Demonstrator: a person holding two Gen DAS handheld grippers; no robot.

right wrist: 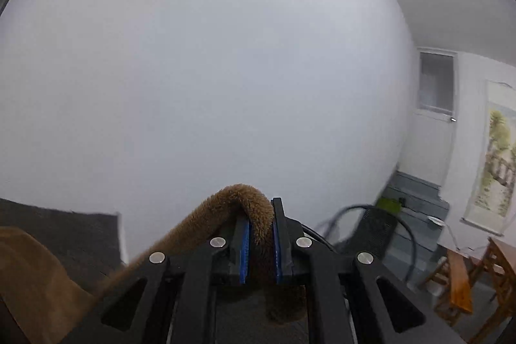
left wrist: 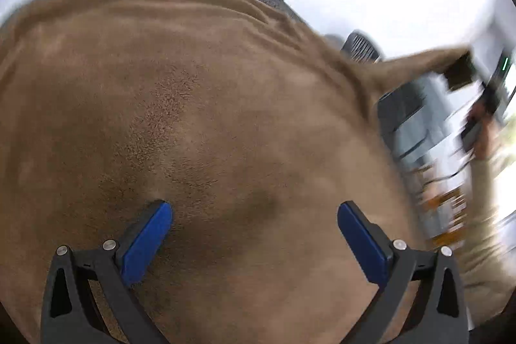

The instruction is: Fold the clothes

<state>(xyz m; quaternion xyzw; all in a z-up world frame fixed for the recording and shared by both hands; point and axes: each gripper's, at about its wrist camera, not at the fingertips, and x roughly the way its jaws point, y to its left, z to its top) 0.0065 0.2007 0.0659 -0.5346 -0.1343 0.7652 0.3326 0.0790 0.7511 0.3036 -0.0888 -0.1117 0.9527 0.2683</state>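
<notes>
A brown fleecy garment [left wrist: 209, 105] fills most of the left wrist view, spread wide and close to the camera. My left gripper [left wrist: 254, 215] is open, its blue pads [left wrist: 146, 242] apart over the cloth and holding nothing. My right gripper [right wrist: 260, 234] is shut on a fold of the same brown garment [right wrist: 248, 208], which loops over the fingers and trails down to the left. In the left wrist view the right gripper [left wrist: 461, 70] shows blurred at the far right, pulling a corner of the cloth up and out.
A white wall [right wrist: 209, 54] fills the right wrist view. A dark surface [right wrist: 64, 231] lies at lower left. A black mesh chair [right wrist: 374, 234], grey steps [right wrist: 416, 192], wooden furniture [right wrist: 461, 279] and a door [right wrist: 435, 118] stand at the right.
</notes>
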